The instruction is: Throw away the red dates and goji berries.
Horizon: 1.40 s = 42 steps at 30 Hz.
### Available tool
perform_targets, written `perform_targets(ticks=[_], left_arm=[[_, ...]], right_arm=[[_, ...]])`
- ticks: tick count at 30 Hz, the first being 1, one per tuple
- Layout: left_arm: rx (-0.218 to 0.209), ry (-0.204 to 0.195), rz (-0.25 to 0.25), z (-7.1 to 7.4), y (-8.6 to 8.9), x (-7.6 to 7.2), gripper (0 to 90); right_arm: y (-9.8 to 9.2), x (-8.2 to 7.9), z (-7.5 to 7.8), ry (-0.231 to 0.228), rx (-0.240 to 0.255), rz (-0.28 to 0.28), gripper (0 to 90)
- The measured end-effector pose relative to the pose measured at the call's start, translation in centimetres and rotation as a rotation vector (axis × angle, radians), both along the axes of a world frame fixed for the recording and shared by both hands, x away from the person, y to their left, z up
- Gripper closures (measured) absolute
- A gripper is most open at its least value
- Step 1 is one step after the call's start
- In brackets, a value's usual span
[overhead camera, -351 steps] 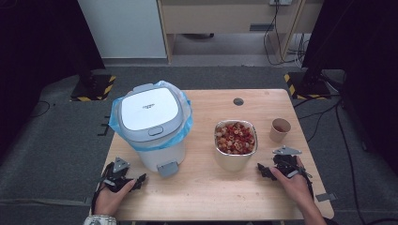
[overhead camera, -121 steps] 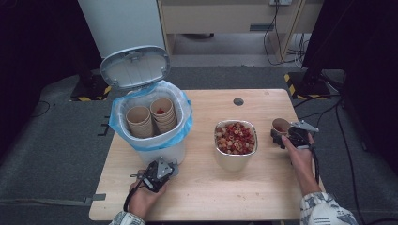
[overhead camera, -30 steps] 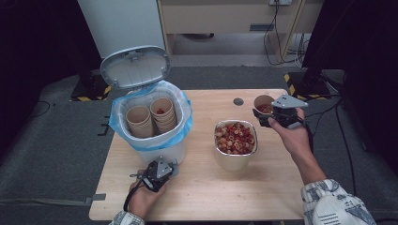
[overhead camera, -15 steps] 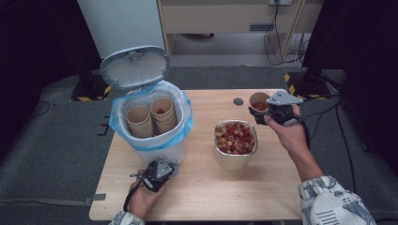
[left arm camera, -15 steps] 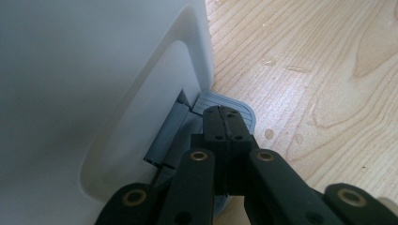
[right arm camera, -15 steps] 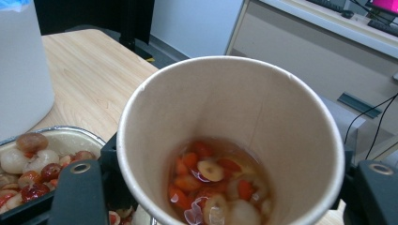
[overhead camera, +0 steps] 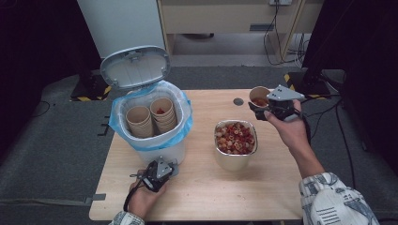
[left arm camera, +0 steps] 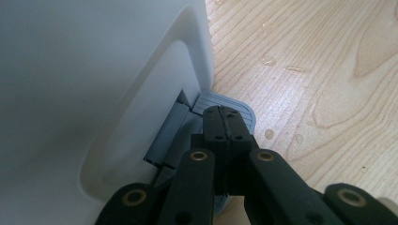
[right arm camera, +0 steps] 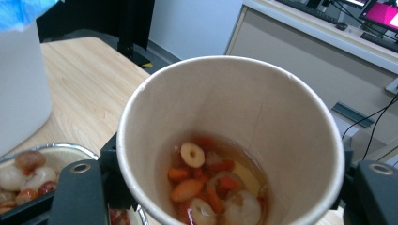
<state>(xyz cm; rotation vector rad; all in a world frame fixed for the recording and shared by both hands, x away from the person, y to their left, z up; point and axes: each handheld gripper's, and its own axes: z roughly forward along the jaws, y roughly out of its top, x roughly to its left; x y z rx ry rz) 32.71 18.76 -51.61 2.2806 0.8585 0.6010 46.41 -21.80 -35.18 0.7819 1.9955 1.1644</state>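
Tan paper cup (overhead camera: 258, 96) w/ a bit of liquid and red, orange & pale food bits in the bottom (right arm camera: 213, 183) is held up off the bench, above its far right part, just beyond the steel bowl. Right tool (overhead camera: 263, 108) is clamped on the cup's sides, jaws either side of the wall in the right gripper view; cup upright, mouth up. Round steel bowl of red and cream fruit pieces (overhead camera: 235, 139) sits on the light wood bench (overhead camera: 206, 197) near centre-right, its rim also at lower left of the right gripper view (right arm camera: 28, 164). Small dark round disc (overhead camera: 238, 101) lies on the bench just left of the cup. White pedal bin w/ blue bag liner (overhead camera: 151, 123) stands at bench left, grey lid (overhead camera: 135, 66) tipped up & back; inside, two stacks of tan paper cups (overhead camera: 151, 117), the right stack w/ sth red in the top cup. Left tool (left arm camera: 224, 123) has its jaws together, nothing between, tips pressing on the grey ribbed pedal (left arm camera: 239, 104) at the bin's foot; seen from above at the front of the bin (overhead camera: 162, 168).
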Motion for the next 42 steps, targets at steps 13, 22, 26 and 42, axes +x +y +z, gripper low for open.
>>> perform_targets(ticks=[13, 22, 26, 42], left_arm=[[-0.001, 0.001, 0.000, 0.0, 0.0, 0.0, 89.8], [-0.004, 0.002, 0.000, 0.0, 0.0, 0.0, 89.9], [-0.006, 0.000, 0.003, 0.0, 0.0, 0.0, 89.8], [-0.007, 0.001, 0.003, 0.0, 0.0, 0.0, 89.9]], right_arm=[[1.2, 0.2, 0.5, -0.009, -0.006, 0.019, 29.3], [1.1, 0.4, 2.2, -0.033, -0.011, -0.002, 29.3], [1.5, 0.2, 2.7, -0.045, -0.030, 0.024, 29.3], [1.6, -0.4, 3.5, -0.134, -0.137, 0.036, 29.3]])
